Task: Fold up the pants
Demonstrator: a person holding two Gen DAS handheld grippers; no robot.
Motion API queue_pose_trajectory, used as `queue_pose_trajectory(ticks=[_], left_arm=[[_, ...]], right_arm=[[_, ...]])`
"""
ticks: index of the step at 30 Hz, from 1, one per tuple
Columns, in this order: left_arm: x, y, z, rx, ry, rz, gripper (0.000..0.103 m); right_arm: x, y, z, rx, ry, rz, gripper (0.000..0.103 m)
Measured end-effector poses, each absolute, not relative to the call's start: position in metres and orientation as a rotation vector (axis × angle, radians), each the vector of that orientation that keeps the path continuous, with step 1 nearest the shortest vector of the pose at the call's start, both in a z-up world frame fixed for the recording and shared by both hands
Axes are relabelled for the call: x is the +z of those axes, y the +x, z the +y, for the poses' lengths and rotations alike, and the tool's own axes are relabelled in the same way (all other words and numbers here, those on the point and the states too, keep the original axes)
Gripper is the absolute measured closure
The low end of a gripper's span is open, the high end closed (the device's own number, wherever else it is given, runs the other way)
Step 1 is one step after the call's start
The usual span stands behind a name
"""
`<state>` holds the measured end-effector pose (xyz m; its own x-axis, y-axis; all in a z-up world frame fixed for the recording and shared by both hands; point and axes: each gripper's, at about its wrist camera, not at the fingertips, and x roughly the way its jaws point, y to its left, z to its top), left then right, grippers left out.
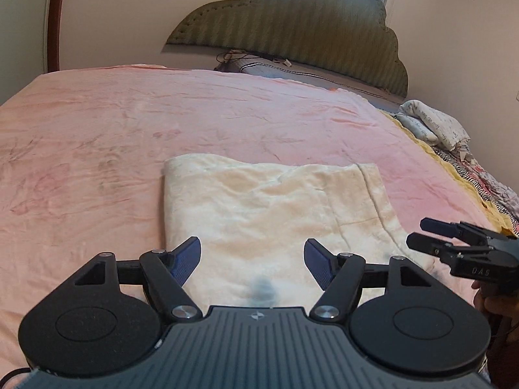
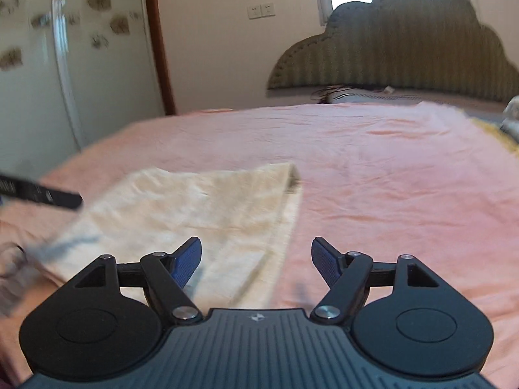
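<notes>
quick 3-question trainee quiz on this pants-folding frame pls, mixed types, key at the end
1. True or false: the left gripper is clamped on the cream pants.
2. Multiple choice: the pants lie on A) a wooden floor, B) a pink blanket, C) a grey pillow.
3. Short answer: in the left wrist view, on which side of the picture does the right gripper come in, and is anything between its fingers?

Key
1. False. Its jaws stand apart above the cloth and hold nothing.
2. B.
3. From the right edge, beside the pants' right border; nothing between its fingers, which the right wrist view confirms.
</notes>
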<state>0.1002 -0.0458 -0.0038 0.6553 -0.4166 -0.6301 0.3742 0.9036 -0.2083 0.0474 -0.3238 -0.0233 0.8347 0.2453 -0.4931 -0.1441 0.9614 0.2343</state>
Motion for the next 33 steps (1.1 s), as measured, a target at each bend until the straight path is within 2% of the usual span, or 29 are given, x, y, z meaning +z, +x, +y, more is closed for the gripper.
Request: queue_pose_trajectory(ticks=[4, 5, 6, 9, 16, 24, 33], left_arm=[[-0.019, 0.087, -0.051, -0.439, 0.059, 0.74, 0.03], [-0.024, 0.085, -0.052, -0.415, 0.079, 0.75, 0.03], [-0.03, 0.085, -0.053, -0.384, 0.087, 0.764, 0.028], [-0.038, 0.085, -0.051, -0.325, 0.059, 0.774, 0.025], [-0.035, 0.083, -0.052, -0.287, 0.08, 0.768, 0.022], [-0.036, 0.085, -0.053, -0.277, 0.083, 0.771, 0.017], [-0.034, 0.103, -0.042, -0.385, 0.038, 0.78, 0.016]], right_arm=[[-0.031, 0.058, -0.302, 0.192, 0.032, 0.617, 0.027], [-0.037, 0.06, -0.3, 0.175, 0.008, 0.634, 0.022], [-0.04, 0.058, -0.302, 0.16, 0.034, 0.633, 0.019], [-0.037, 0.052, -0.31, 0.094, 0.126, 0.592, 0.019], [-0.026, 0.047, -0.306, 0.106, 0.126, 0.536, 0.019], [-0.047, 0.052, -0.308, 0.14, 0.167, 0.62, 0.019], [-0.05, 0.063, -0.321, 0.239, 0.298, 0.657, 0.017]])
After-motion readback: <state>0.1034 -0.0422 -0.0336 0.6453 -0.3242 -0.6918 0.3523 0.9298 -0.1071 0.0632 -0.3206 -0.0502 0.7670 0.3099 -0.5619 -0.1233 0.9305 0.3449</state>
